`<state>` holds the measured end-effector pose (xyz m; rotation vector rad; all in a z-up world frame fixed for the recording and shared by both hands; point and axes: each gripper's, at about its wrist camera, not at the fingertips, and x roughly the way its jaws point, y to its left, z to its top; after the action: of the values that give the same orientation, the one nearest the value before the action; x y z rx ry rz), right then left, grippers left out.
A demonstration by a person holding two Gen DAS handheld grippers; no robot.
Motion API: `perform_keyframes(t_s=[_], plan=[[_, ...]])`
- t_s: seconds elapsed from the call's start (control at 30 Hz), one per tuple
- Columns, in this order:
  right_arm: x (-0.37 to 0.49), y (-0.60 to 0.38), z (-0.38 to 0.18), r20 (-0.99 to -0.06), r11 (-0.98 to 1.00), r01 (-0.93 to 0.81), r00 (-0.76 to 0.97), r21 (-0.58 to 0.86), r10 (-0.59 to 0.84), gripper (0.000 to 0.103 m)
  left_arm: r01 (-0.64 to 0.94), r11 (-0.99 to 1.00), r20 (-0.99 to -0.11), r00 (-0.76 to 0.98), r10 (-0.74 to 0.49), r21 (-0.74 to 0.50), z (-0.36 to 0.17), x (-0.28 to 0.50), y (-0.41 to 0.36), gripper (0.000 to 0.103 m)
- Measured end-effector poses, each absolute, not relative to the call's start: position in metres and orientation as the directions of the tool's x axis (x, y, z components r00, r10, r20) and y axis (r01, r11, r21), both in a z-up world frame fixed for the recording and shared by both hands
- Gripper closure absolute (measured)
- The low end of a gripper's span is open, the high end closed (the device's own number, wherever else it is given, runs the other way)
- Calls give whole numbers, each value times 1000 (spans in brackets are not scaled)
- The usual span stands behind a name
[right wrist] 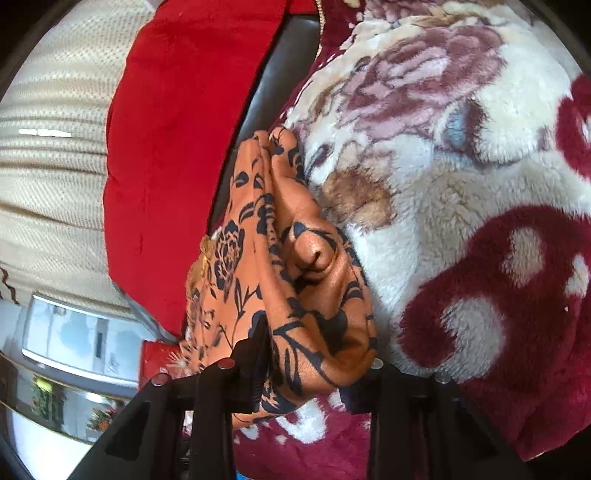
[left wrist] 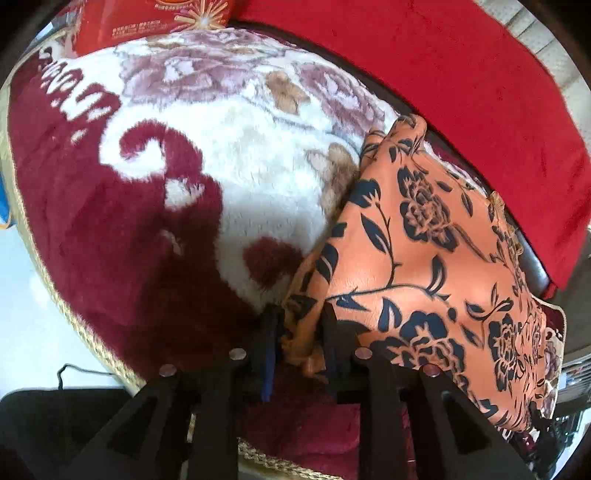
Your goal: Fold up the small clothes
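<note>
An orange garment with a black flower print [left wrist: 424, 258] lies on the plush maroon-and-cream blanket [left wrist: 184, 166], spread to the right in the left wrist view. My left gripper [left wrist: 299, 325] is shut on a bunched corner of the garment at its near left edge. In the right wrist view the same garment [right wrist: 295, 266] is gathered into folds and hangs up off the blanket [right wrist: 461, 184]. My right gripper [right wrist: 317, 354] is shut on it; cloth drapes over and hides the right finger.
A red cushion [left wrist: 461, 92] runs along the back, past a dark leather strip [right wrist: 280, 74]. A beige woven fabric [right wrist: 55, 166] and a shiny metal appliance [right wrist: 74, 350] sit at the left of the right wrist view. A red printed package [left wrist: 155, 18] lies at the blanket's far end.
</note>
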<state>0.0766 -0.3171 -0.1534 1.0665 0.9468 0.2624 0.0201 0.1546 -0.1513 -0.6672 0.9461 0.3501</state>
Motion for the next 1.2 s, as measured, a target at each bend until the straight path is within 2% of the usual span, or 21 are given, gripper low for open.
perform_keyframes(t_s=[0.03, 0.07, 0.1, 0.2, 0.27, 0.37, 0.43, 0.5, 0.6, 0.77, 0.8, 0.83, 0.87, 1.03, 1.2], plan=[[76, -318, -153, -528, 486, 248, 593, 838, 608, 56, -555, 759, -837, 546, 26, -339, -141, 18, 151, 70], [76, -319, -151, -519, 477, 244, 591, 844, 617, 45, -577, 766, -842, 533, 90, -283, -129, 16, 145, 51], [75, -321, -147, -487, 456, 220, 605, 862, 630, 31, -588, 775, -815, 552, 175, -232, -109, 11, 136, 40], [72, -326, -137, -487, 469, 212, 628, 857, 606, 27, -527, 834, -721, 641, 264, -164, -70, 13, 105, 28], [76, -328, -137, -481, 453, 221, 630, 864, 610, 27, -450, 879, -690, 687, 228, -158, -56, 27, 77, 25], [85, -328, -137, -495, 463, 234, 631, 855, 597, 30, -353, 930, -705, 685, 182, -102, -61, 61, 37, 23], [90, -325, -133, -522, 502, 231, 628, 834, 577, 43, -286, 956, -753, 642, 147, -57, -76, 96, 12, 24], [93, -323, -131, -558, 537, 245, 613, 807, 559, 43, -243, 969, -774, 620, 131, -31, -88, 108, -9, 24], [92, -322, -124, -563, 544, 250, 623, 801, 542, 43, -226, 974, -778, 608, 157, 20, -104, 117, -28, 23], [97, -310, -114, -613, 623, 239, 615, 745, 497, 43, -226, 974, -783, 608, 131, -12, -104, 111, -24, 23], [98, -308, -115, -624, 634, 244, 611, 734, 488, 49, -222, 975, -785, 608, 123, -20, -105, 112, -22, 23], [99, -307, -116, -636, 647, 248, 606, 721, 477, 63, -220, 975, -785, 608, 117, -25, -108, 115, -20, 22], [100, -305, -117, -655, 662, 256, 594, 704, 467, 69, -218, 976, -785, 609, 113, -29, -108, 115, -20, 22], [103, -298, -114, -681, 699, 254, 586, 669, 440, 70, -213, 976, -785, 612, 98, -44, -111, 118, -16, 21], [107, -298, -113, -680, 693, 267, 595, 670, 428, 65, -208, 977, -783, 614, 99, -40, -112, 119, -16, 21]])
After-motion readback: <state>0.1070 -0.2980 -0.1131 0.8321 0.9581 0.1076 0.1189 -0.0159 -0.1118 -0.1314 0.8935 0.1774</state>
